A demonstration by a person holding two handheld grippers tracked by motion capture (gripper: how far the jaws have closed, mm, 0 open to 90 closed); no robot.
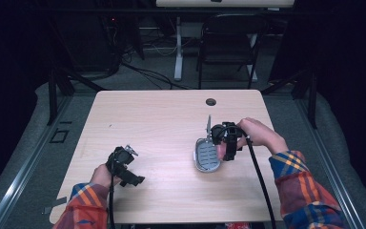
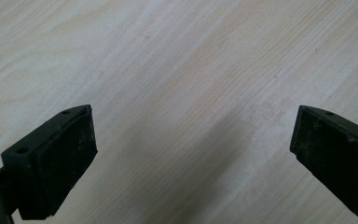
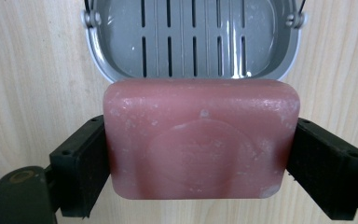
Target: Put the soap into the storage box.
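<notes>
At the near left, the left claw (image 1: pixel 129 151) is held low over bare worktop (image 1: pixel 152 119), jaws spread wide with nothing between them. To the right, the right claw (image 3: pixel 198 154) is clamped on a pink soap (image 3: pixel 200 140), just beside the near rim of a grey slotted dish (image 3: pixel 191 37). The step in hand is judged to be placing: the soap should be carried forward over the dish, lowered and released.

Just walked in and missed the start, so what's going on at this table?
A person works at a wooden table with a gripper in each hand. The right gripper clamps a pink soap bar by its sides, just short of a grey slotted soap dish. The left gripper is open over bare wood, holding nothing.
</notes>
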